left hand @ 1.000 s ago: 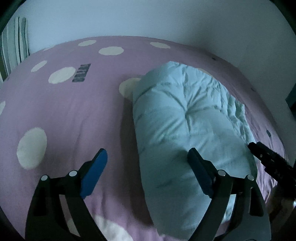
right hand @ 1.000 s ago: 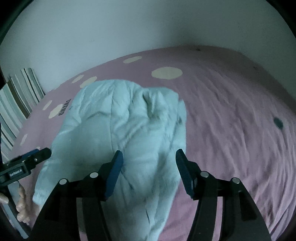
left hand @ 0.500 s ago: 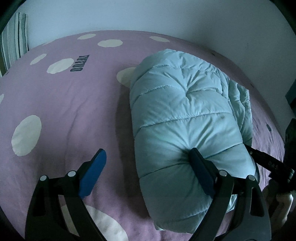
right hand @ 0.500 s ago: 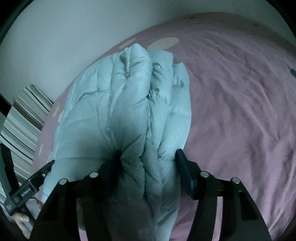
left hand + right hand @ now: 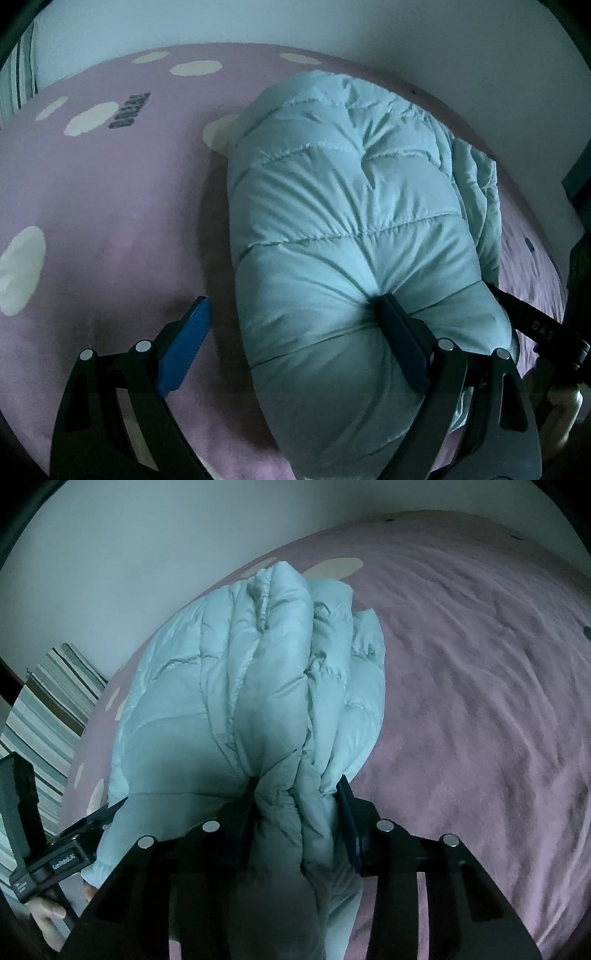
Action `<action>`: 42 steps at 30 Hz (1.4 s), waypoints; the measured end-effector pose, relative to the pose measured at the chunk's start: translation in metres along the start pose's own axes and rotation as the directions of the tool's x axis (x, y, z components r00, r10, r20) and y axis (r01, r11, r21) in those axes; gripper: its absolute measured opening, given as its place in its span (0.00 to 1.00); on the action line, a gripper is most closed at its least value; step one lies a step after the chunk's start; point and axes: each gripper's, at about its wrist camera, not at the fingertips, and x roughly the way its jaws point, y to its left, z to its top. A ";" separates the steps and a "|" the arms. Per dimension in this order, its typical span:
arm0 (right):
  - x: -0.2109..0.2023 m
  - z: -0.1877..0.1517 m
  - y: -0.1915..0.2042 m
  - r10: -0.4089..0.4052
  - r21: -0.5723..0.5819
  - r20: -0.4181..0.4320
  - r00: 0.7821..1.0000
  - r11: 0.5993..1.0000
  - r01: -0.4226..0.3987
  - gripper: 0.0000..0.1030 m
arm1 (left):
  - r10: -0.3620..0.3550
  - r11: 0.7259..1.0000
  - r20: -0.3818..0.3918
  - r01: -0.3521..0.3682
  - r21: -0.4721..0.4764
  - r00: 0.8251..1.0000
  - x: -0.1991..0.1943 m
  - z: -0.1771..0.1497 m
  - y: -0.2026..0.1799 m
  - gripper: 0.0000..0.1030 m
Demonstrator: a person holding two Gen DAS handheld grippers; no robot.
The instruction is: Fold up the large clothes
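Jacket [image 5: 351, 229] — pale blue, quilted, bunched — between closing right gripper [image 5: 297, 801] pads; left gripper [image 5: 291, 317] spread wide.

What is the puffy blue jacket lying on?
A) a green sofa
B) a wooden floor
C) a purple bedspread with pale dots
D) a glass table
C: the jacket lies on a purple bedspread with pale round dots, seen from both gripper cameras.
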 end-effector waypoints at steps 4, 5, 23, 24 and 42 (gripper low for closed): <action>-0.001 -0.004 -0.001 -0.002 -0.002 0.004 1.000 1.000 0.002 0.38 | -0.031 0.999 -0.015 0.031 -0.028 0.999 0.008 0.000 0.004 0.88; -0.001 -0.004 0.000 -0.003 -0.003 0.005 1.000 1.000 0.003 0.37 | -0.033 0.999 -0.016 0.032 -0.028 0.999 0.009 0.000 0.004 0.88; 0.006 -0.002 0.005 -0.018 -0.034 0.011 1.000 0.999 0.019 0.32 | 0.025 1.000 0.007 -0.025 0.010 1.000 0.015 0.002 -0.006 0.83; 0.007 0.000 0.006 -0.019 -0.039 0.012 1.000 0.999 0.020 0.32 | 0.029 1.000 0.008 -0.029 0.009 1.000 0.015 0.003 -0.007 0.83; 0.018 0.013 0.016 -0.016 -0.060 -0.005 1.000 0.998 0.016 0.29 | 0.041 0.999 0.008 -0.041 -0.007 0.999 0.010 0.008 -0.005 0.83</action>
